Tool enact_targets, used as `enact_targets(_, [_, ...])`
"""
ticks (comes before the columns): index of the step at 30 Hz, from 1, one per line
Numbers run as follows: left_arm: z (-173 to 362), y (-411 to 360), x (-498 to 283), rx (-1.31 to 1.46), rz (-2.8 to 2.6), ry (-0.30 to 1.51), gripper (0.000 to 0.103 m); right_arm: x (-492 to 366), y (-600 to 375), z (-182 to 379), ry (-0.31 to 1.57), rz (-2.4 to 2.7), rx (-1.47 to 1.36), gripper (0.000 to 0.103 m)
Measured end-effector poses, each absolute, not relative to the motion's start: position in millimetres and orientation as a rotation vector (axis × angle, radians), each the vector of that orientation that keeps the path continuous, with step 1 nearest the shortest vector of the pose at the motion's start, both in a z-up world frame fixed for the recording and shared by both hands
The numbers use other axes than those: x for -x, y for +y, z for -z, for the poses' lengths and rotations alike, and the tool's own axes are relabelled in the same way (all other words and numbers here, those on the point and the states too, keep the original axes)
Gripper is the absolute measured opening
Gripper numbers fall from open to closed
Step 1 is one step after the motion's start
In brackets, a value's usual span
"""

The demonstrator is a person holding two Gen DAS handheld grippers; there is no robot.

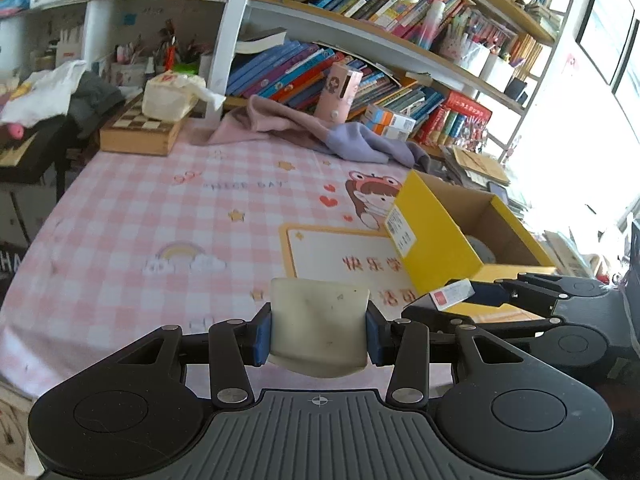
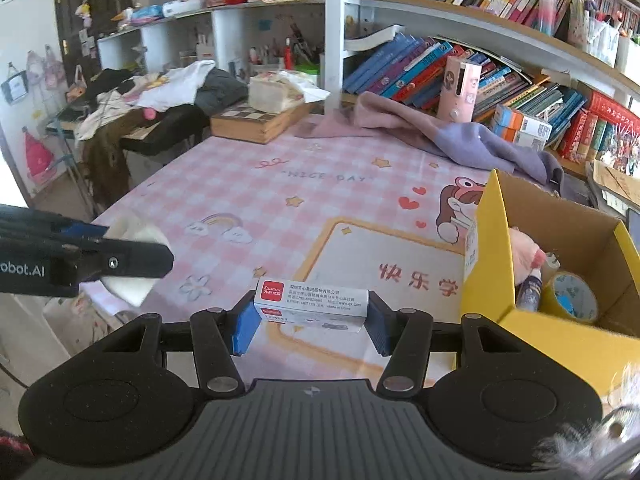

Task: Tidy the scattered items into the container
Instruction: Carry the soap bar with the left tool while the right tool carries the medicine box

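Note:
My left gripper (image 1: 318, 332) is shut on a cream-white curved piece (image 1: 318, 328), held above the pink checked tablecloth; the piece also shows in the right wrist view (image 2: 132, 236). My right gripper (image 2: 311, 314) is shut on a small white Comix box (image 2: 311, 305) with a red label, held just left of the yellow cardboard box (image 2: 490, 248). That small box also shows in the left wrist view (image 1: 452, 294) beside the yellow box (image 1: 436, 236). Inside the yellow box lie a tape roll (image 2: 572, 294), a small bottle (image 2: 530, 288) and a pink soft item (image 2: 524, 252).
A pink and purple cloth (image 2: 440, 132) lies at the table's back. A chessboard case (image 2: 260, 120) with a tissue pack (image 2: 276, 92) stands at the back left. A pink device (image 2: 458, 88) stands before rows of books. Clothes pile on a stand to the left (image 2: 132, 100).

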State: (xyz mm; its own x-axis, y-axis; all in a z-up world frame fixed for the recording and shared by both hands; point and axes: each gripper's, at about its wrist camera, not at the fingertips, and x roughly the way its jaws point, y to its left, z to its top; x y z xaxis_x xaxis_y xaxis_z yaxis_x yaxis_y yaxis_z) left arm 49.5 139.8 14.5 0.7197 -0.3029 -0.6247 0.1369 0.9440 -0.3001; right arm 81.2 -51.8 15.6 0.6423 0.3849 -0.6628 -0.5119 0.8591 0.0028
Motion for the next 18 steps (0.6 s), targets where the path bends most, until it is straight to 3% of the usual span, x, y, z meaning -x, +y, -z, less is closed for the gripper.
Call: enact_targets(18, [-9, 81, -6, 0.216, 0.445, 0.764, 0.043, -2, -110, -20, 0.722, -0.348, 0.154, 0.052])
